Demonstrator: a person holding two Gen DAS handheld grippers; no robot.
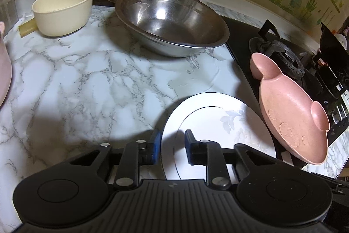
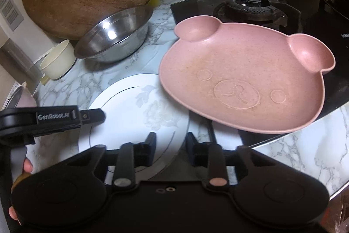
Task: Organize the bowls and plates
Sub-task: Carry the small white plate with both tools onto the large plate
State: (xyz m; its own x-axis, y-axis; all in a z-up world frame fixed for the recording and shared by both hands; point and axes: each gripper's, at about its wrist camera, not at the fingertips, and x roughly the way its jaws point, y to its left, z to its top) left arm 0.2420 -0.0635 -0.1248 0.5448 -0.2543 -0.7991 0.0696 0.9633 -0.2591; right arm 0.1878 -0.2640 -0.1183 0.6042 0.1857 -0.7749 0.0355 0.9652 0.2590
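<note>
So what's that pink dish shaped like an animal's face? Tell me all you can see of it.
The pink bear-face plate looks like matte, speckled plastic. Two round ears form small cups at its far edge, and eyes and a snout are embossed in its shallow main well. It is empty, with a faint yellowish stain. It sits face up but tilted, half over the black gas stove and overlapping the rim of the white plate. Neither tool touches it.
</note>
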